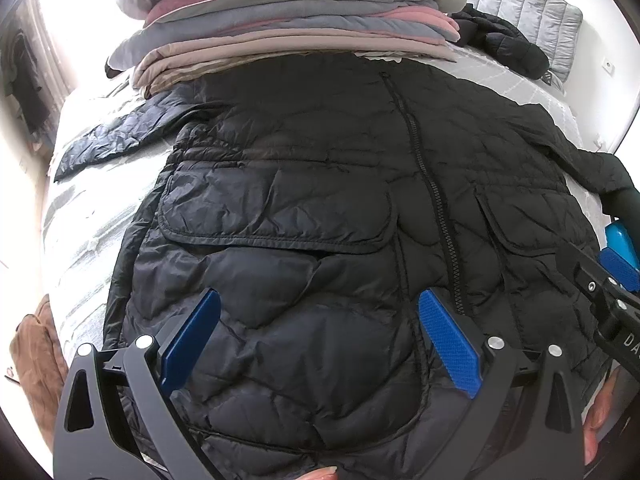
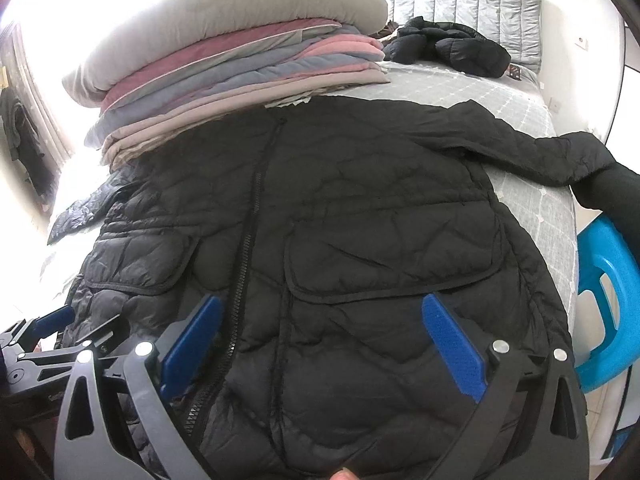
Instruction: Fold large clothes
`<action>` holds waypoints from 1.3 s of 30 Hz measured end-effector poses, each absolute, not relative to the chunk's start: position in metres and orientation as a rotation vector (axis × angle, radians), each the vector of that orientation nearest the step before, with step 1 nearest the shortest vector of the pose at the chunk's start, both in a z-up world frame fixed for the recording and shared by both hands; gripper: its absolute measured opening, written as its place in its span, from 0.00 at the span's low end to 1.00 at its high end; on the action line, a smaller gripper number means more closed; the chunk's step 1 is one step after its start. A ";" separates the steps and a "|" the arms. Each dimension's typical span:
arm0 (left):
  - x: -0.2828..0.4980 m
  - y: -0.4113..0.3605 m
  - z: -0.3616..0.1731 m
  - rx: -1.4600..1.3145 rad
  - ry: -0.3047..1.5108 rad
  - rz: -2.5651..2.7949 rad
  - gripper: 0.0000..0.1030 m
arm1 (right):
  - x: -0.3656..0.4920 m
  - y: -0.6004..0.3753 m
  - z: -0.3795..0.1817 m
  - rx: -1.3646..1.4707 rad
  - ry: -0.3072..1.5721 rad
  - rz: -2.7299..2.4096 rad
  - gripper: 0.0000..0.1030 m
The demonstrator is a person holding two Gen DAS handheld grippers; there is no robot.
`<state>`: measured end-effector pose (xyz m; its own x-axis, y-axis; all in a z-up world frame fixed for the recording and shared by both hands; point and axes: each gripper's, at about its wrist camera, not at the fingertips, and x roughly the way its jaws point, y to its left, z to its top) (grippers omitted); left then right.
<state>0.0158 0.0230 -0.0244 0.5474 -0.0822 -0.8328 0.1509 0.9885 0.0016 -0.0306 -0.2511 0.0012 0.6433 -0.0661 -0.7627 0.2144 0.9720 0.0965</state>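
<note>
Black jacket (image 1: 320,200) spread front-up on the bed (image 2: 520,112), zipper running straight away toward the stacked blankets (image 1: 280,20), hem nearest. Left gripper (image 1: 320,336) and right gripper (image 2: 324,340) both spread wide, holding nothing, over the hem on either side of the zipper; sleeves trailing outward.

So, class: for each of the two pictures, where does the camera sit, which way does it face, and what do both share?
Left wrist: on the left gripper, facing over the jacket's hem; fingertips and the right gripper show.
Right wrist: on the right gripper, same direction; the left gripper shows.
Shared: black quilted jacket, stack of folded bedding, bed.
</note>
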 end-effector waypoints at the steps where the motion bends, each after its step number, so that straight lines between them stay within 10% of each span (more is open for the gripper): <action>1: 0.016 0.024 -0.024 0.074 0.982 -0.139 0.93 | -0.030 -0.251 0.001 0.182 0.857 -0.161 0.94; 39: 0.027 0.099 -0.015 -0.052 1.005 -0.119 0.93 | -0.025 -0.263 -0.003 0.228 0.852 -0.149 0.94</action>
<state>0.0270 0.0986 -0.0147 0.5304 -0.1236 -0.8387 0.0755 0.9923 -0.0985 -0.0253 -0.2630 -0.0032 0.6505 -0.0392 -0.7585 0.2210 0.9652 0.1397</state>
